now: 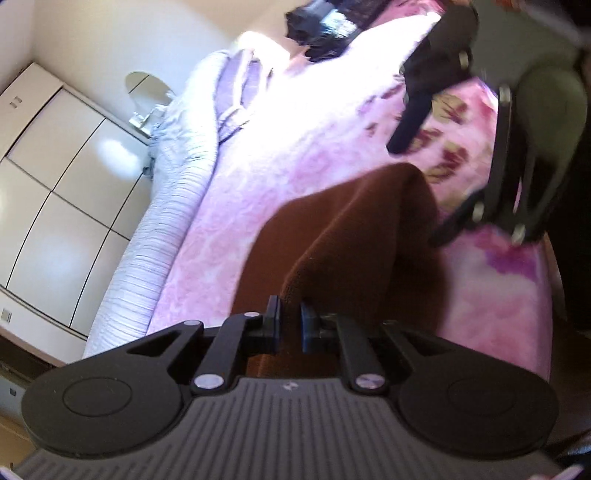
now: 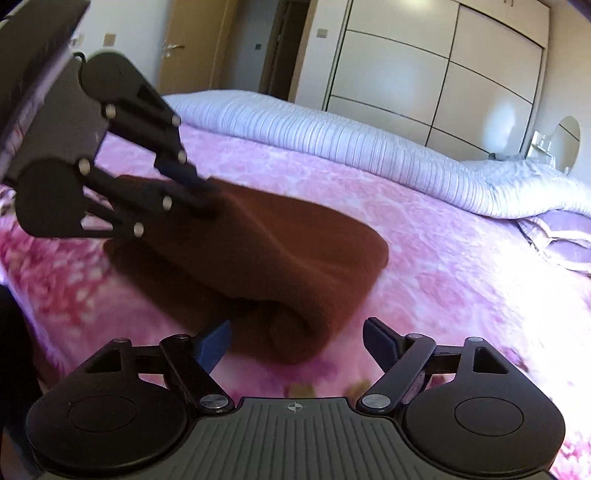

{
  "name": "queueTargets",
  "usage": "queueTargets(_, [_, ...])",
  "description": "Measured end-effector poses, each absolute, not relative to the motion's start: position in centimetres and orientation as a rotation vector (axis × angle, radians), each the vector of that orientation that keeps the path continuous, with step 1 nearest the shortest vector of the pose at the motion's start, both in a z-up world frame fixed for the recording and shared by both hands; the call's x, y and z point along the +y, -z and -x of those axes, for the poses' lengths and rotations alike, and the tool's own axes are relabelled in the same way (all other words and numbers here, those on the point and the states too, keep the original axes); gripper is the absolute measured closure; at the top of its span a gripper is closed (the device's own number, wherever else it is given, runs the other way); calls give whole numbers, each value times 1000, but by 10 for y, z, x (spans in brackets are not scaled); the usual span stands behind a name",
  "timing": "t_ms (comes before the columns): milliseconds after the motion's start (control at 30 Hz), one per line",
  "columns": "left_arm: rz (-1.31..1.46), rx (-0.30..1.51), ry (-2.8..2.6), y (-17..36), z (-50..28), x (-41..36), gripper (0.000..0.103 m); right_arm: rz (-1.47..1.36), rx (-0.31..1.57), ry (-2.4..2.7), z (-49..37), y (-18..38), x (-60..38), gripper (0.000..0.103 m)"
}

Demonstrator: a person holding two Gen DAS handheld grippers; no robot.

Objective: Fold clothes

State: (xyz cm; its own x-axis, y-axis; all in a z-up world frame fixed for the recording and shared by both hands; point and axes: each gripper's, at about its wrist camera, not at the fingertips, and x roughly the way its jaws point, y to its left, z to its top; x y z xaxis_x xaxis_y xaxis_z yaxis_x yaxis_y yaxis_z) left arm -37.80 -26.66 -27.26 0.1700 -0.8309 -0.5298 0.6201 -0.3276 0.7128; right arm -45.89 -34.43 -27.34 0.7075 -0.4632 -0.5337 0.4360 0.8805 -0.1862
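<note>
A brown knitted garment lies folded on the pink floral bedspread. My left gripper is shut on one edge of the brown garment and lifts it a little; it also shows in the right wrist view at the garment's far left corner. My right gripper is open and empty, its jaws wide apart, just in front of the garment's rolled near end. In the left wrist view the right gripper appears open at the upper right, blurred.
A striped lilac duvet lies bunched along the far side of the bed. White wardrobe doors stand behind it. Dark clothes lie on the bed farther off. A wooden door is at the back.
</note>
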Motion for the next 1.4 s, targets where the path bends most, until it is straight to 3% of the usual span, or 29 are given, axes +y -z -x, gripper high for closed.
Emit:
queueTargets(233, [-1240,-266,1513,289,384,-253,94,131,664,617,428,285,-355,21])
queueTargets(433, [-1316,-305,1529,325,397,-249,94,563,788,619,449,316,-337,21])
queueTargets(567, [-1322,-315,1520,341,399,-245,94,685,789,585,449,322,-328,21])
queueTargets(733, [-1268,-297,1543,332,398,-234,86,564,787,597,451,306,-332,20])
queueTargets(933, [-1215,-283,1555,325,398,-233,75,702,738,528,444,306,-299,20])
queueTargets(1133, [-1284,-199,1537,351,393,-245,78,809,816,539,440,322,-330,20])
queueTargets(1400, [-1254,-179,1542,352,397,-244,81,513,785,617,470,314,-354,20])
